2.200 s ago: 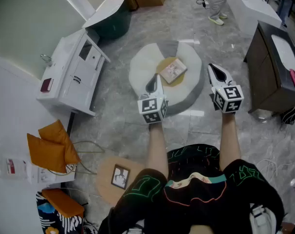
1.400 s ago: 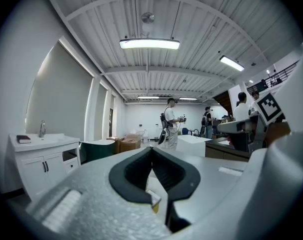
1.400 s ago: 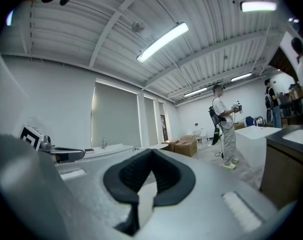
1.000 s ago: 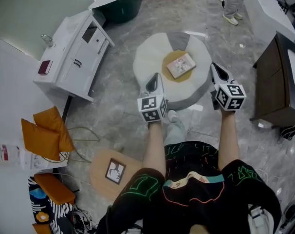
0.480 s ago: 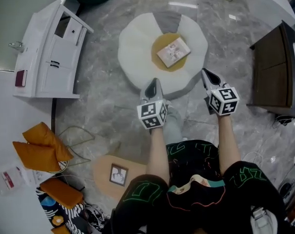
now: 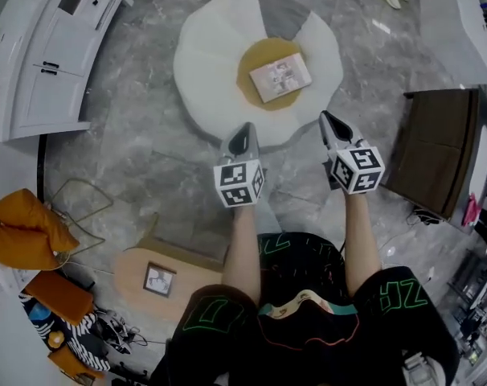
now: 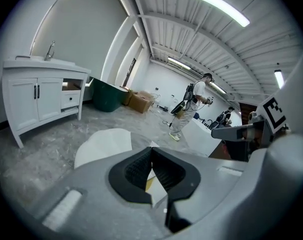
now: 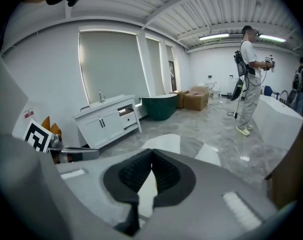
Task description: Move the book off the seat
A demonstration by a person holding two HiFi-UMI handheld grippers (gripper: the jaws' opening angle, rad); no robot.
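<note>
A small book [image 6: 280, 78] lies flat on the yellow centre of a round white egg-shaped floor seat [image 6: 207, 63]. In the head view my left gripper [image 6: 243, 132] hovers just over the seat's near edge, shut and empty, its tip short of the book. Off the seat's near right edge my right gripper [image 6: 327, 121] is also shut, holding nothing. Along the left gripper's [image 7: 151, 150] jaws a white lobe of the seat [image 7: 104, 145] lies ahead. From the right gripper [image 8: 151, 153] the seat [image 8: 164, 143] shows beyond its closed tips.
A white vanity cabinet [image 6: 47, 63] stands at the far left and a dark brown cabinet [image 6: 432, 147] at the right. Orange cushions [image 6: 22, 232] and a wooden board [image 6: 159, 276] lie on the floor near my left. A person [image 7: 189, 109] stands farther off in the room.
The view has shifted forward over the seat, which now lies closer below. Both grippers have come nearer the seat's near edge and stay shut. The book has not moved.
</note>
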